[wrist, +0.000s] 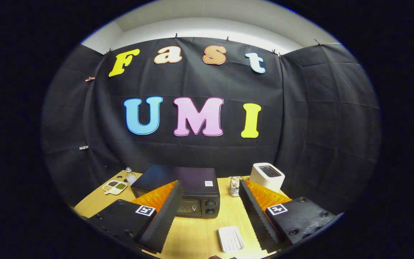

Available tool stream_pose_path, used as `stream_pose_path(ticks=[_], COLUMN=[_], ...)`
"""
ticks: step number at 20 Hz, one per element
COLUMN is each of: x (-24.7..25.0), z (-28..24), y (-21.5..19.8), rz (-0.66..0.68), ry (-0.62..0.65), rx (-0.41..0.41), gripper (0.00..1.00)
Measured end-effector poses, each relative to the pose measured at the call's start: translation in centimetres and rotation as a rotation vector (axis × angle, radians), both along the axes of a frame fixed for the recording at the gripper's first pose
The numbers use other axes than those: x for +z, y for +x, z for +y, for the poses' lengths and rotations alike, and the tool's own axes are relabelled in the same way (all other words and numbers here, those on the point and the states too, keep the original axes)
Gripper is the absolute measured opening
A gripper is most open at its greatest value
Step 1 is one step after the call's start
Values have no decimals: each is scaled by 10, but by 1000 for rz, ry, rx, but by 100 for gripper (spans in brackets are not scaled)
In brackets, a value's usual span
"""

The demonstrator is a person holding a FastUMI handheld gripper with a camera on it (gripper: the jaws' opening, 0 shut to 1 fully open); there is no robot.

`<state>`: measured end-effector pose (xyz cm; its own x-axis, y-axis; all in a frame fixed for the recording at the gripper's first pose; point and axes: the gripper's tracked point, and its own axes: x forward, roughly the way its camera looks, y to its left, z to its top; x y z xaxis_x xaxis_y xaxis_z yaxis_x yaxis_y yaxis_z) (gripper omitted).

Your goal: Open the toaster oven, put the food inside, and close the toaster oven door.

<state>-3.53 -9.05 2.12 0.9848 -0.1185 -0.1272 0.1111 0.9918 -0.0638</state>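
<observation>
A black toaster oven stands on the wooden table, just ahead of my left finger, which covers part of its front. Its door looks closed, and two knobs show at its right side. My gripper is held above the table with its fingers wide apart and nothing between them. A small white ribbed tray lies on the table between the fingers, nearer than the oven. I cannot make out any food on it.
A white pop-up toaster stands beyond the right finger. A wire holder sits between it and the oven. Left of the oven are a small divided dish and a little clear bottle.
</observation>
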Motion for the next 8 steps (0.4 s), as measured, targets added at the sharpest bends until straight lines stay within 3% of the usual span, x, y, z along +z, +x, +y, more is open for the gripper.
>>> stream_pose_path(ticks=[8], x=[21], z=[-1], y=[8], rz=[-42], ry=[-2], rx=[63], gripper=[97])
